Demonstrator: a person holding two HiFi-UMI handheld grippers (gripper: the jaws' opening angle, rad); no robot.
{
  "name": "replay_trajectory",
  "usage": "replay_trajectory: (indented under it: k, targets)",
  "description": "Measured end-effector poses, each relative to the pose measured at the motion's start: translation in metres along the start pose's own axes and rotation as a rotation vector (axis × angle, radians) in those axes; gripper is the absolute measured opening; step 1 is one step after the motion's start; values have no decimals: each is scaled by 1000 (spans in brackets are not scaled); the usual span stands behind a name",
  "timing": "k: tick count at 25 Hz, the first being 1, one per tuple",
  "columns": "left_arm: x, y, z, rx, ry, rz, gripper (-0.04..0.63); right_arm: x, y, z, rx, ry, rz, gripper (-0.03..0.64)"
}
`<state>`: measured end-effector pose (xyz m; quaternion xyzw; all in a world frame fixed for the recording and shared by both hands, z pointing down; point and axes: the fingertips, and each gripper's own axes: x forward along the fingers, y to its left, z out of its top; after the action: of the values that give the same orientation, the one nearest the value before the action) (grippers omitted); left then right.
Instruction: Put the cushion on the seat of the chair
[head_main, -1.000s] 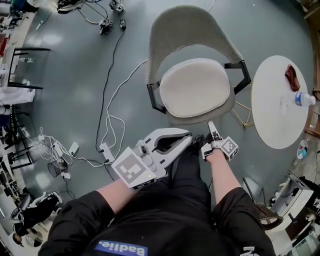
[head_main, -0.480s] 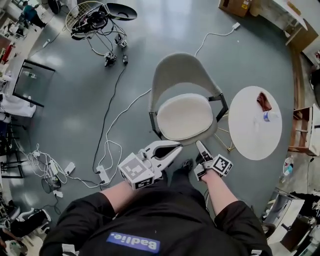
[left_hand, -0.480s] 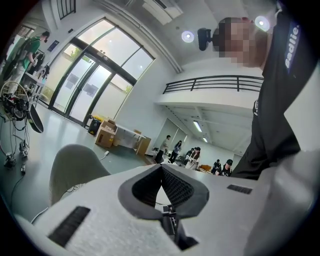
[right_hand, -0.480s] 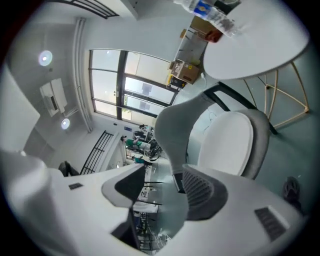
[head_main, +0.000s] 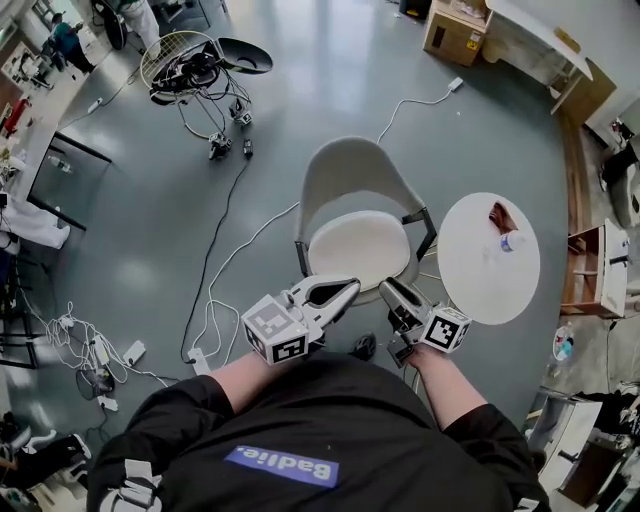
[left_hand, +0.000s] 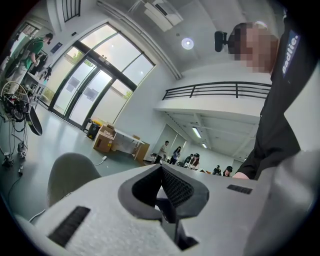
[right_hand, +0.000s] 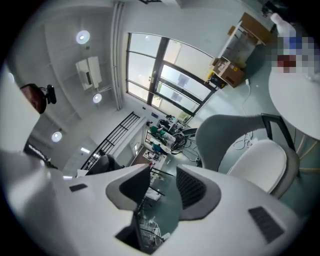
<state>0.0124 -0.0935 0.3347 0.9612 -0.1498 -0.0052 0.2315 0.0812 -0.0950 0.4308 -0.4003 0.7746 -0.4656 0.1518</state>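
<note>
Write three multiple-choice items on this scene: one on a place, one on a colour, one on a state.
1. Where is the cushion relative to the chair?
A. under it
B. on its seat
C. leaning on its back

2. What colour is the round table?
A. black
B. white
C. red

3. How do the left gripper's jaws stand?
A. together, empty
B. wide apart
C. clamped on the cushion

Key:
1 B, the cushion fills the seat.
2 B, its top shows white.
3 A, the left gripper view shows the tips meeting with nothing between them.
</note>
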Motion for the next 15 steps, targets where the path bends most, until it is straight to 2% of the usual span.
replay_trajectory:
  k: [5,9,15]
  targets:
    - [8,-10,12,20,-14,-22,15,-1,47,12,-159,52,98,129]
    - [15,-16,25,42,-22,-39,15,-7,72,23,-310,38,106,74]
    - [21,-24,33,51,-14,-55,15,-13,111,47,-552,-6,101,52]
